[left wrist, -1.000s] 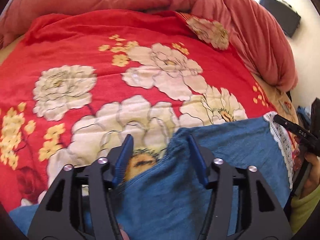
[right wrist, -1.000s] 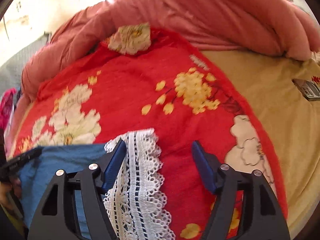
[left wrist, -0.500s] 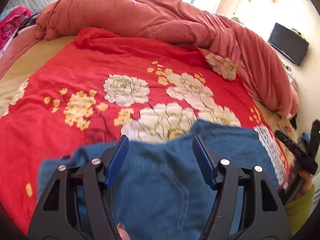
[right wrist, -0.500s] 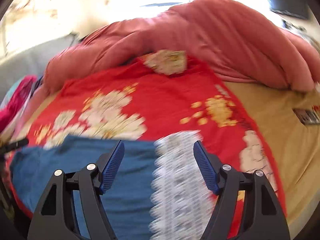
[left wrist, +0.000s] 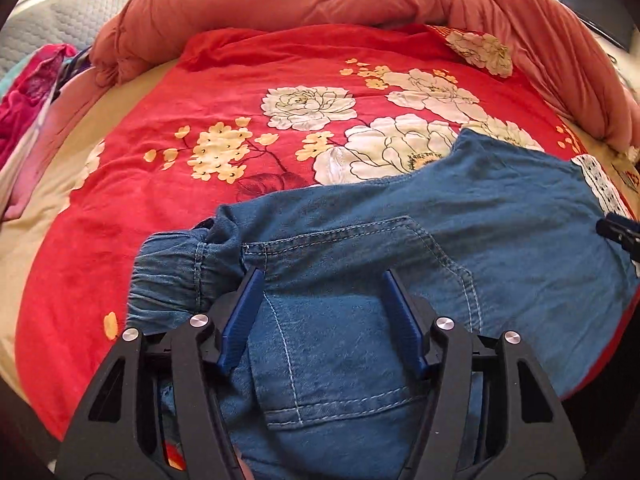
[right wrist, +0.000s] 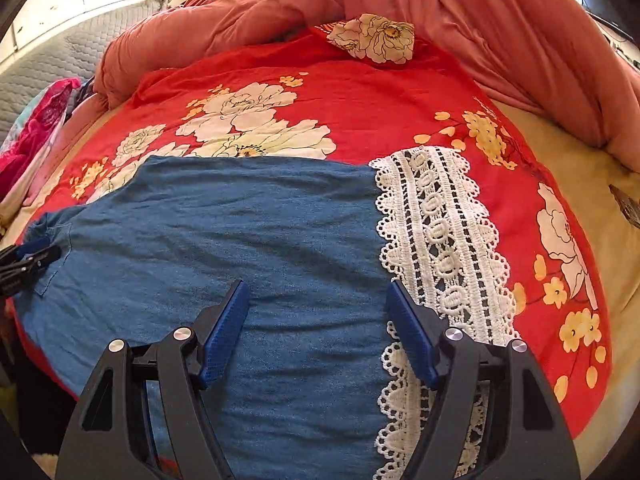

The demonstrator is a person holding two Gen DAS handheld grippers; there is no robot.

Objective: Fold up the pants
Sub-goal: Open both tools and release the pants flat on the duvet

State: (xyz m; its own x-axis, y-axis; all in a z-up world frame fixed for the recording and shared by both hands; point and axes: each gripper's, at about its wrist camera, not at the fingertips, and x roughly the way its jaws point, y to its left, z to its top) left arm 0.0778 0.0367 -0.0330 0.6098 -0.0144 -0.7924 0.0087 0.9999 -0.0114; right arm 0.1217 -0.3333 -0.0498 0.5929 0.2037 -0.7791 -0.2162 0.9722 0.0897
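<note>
Pants (left wrist: pixel 400 232), blue denim, lie on the red floral bedspread (left wrist: pixel 240 80); the left gripper (left wrist: pixel 322 280) hovers over their pocket, jaws closing on nothing. In the right view, the right gripper (right wrist: pixel 316 292) stands open above the leg beside its white lace hem (right wrist: pixel 440 240), salmon duvet (right wrist: pixel 460 8) behind.

Both grippers have drawn back over the pants (left wrist: pixel 420 216). The left gripper (left wrist: pixel 322 280), formerly at the denim's edge above the floral bedspread (left wrist: pixel 200 92), now hangs over the back pocket, its jaws closing (nothing pinched between them), with the elastic waistband (left wrist: pixel 172 276) newly in view. The right gripper (right wrist: pixel 318 288), earlier astride the lace hem (right wrist: pixel 440 236), now sits over plain denim, the lace beside its right jaw.
</note>
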